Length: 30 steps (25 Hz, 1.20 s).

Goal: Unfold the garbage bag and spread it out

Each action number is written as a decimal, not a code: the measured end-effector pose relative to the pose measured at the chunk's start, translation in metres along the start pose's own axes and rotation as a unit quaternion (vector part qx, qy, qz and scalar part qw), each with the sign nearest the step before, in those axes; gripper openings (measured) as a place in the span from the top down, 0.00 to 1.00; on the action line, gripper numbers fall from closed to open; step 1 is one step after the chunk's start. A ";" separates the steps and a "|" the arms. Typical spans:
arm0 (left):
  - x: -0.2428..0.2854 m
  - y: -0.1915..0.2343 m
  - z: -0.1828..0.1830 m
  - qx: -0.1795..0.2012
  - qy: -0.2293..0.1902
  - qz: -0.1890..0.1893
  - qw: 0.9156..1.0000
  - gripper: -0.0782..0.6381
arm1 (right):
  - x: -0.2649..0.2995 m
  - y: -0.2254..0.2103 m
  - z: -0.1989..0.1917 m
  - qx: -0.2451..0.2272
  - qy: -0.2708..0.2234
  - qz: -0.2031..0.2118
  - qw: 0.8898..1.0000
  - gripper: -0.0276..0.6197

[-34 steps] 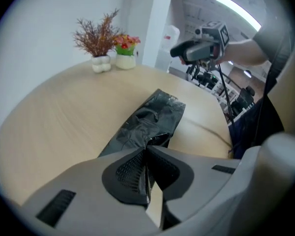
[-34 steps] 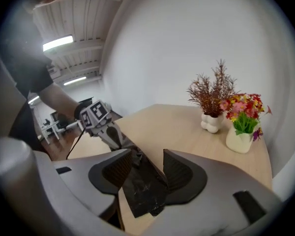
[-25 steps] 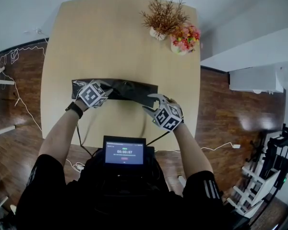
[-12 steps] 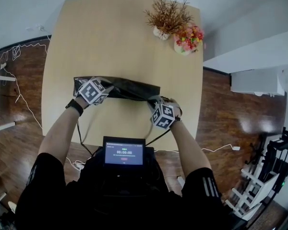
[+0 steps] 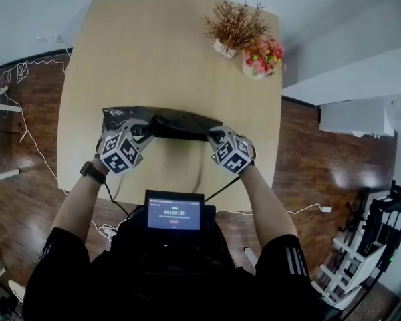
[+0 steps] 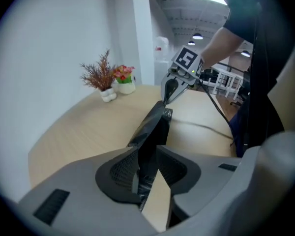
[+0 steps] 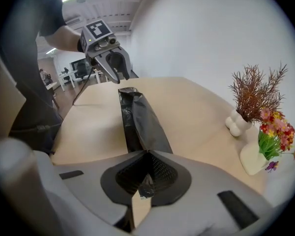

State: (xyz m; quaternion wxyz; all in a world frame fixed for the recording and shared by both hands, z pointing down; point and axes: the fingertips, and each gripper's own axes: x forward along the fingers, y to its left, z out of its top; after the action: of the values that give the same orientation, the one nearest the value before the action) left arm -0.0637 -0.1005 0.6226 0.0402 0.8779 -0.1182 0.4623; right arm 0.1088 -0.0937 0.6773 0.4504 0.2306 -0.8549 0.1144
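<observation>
Folded garbage bag point(image 5: 162, 122) being worked on the surface point(image 5: 160, 52), well to the near side of the flower vase point(image 5: 257, 57).
The bag's end nearer the vase is being pinched by the right gripper point(image 7: 146, 176), seemingly as an anchor. At the end farther from the vase, the jaws of the left gripper point(image 6: 148, 167) have just been opening and are spread, the strip loose between them, likely for a fresh hold.

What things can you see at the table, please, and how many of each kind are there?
Bag: 1
Vases: 2, one of dry twigs, one of flowers
Grippers: 2, the left gripper, jaws just opening with the bag between them; the right gripper, jaws shut on the bag
Total: 5
</observation>
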 end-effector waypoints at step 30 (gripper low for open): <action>0.099 -0.001 -0.037 -0.017 0.079 0.026 0.996 0.73 | -0.017 -0.107 0.054 0.117 -0.052 -0.049 0.991 0.95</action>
State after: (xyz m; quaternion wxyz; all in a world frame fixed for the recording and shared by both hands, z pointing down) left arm -0.0395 -0.1095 0.7254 0.0526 0.8342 -0.1455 0.5294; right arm 0.1313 -0.2039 0.6313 0.3799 0.3289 -0.8457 0.1797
